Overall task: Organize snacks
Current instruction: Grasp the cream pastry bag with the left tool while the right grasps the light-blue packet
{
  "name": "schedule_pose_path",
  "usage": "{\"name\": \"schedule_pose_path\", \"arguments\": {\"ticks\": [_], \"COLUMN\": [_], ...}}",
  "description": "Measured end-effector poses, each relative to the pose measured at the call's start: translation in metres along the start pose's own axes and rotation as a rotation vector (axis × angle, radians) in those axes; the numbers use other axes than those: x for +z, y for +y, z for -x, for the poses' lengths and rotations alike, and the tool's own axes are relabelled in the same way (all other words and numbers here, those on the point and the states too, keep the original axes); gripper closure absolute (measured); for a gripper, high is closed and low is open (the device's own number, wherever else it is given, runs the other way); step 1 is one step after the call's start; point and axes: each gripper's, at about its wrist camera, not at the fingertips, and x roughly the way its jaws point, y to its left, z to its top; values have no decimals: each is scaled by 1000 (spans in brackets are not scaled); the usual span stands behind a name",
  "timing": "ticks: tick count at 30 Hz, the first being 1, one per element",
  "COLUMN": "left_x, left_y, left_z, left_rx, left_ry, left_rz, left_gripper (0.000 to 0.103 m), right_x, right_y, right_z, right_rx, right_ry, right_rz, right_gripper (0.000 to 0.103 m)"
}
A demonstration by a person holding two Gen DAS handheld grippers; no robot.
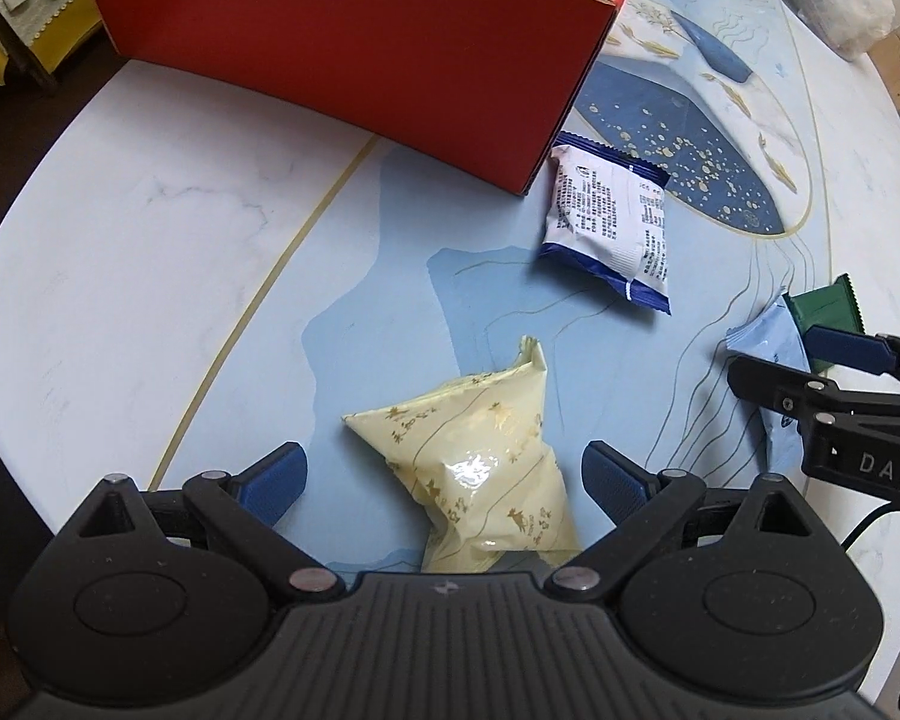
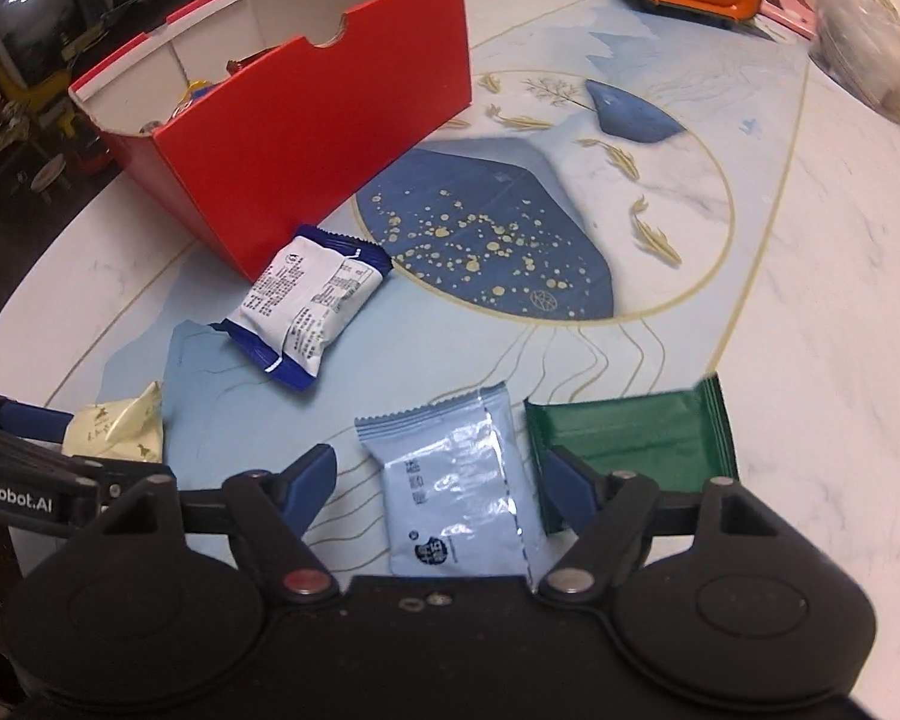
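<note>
**Two pickups lined up, both easy to fumble**

Left to right, our read of the risks:

- Red box (image 2: 306,138) sits far left on the tabletop (image 2: 810,276), open at the top with a few snacks already inside. It's light cardboard. If we bump its wall while dropping a packet, it slides or tips.
- Left gripper (image 1: 444,483): fingers spread, straddling the cream packet (image 1: 480,468), pads not touching it. The packet is puffy and glossy, and one corner sticks up. If we close on the air pocket, it may squirt out or pop. We'd aim for the crimped end.
- White-and-blue packet (image 2: 309,309) lies just beside the box's near corner, untouched. A sweep toward the box could knock it off line.
- Right gripper (image 2: 441,486): fingers part open around the pale blue packet (image 2: 459,498), no contact that we can see. It lies flat on the tabletop, so the fingers may scrape over it and push instead of pinching.
- Green packet (image 2: 636,438) touches or slightly overlaps the pale blue one, and the right-hand finger (image 2: 573,489) sits over its edge. Closing here could drag or catch the green one too.
- The two grippers are near each other. Lifting both toward the box at once risks a clash.
</note>
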Motion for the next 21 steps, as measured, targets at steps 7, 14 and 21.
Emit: {"name": "schedule_pose_path", "arguments": {"ticks": [7,14,21], "left_x": [-3,-2,1], "left_y": [-2,-2,7], "left_z": [4,9,12], "left_rx": [34,17,-3], "left_ry": [-33,-37,-38], "left_rz": [-12,-35,-19], "left_gripper": [24,48,56], "right_x": [-3,-7,-10], "right_y": [19,27,26], "right_z": [-4,-7,-3], "right_rx": [-36,-61,-55], "right_ry": [29,31,14], "right_rz": [100,116,45], "right_gripper": [45,52,55]}}
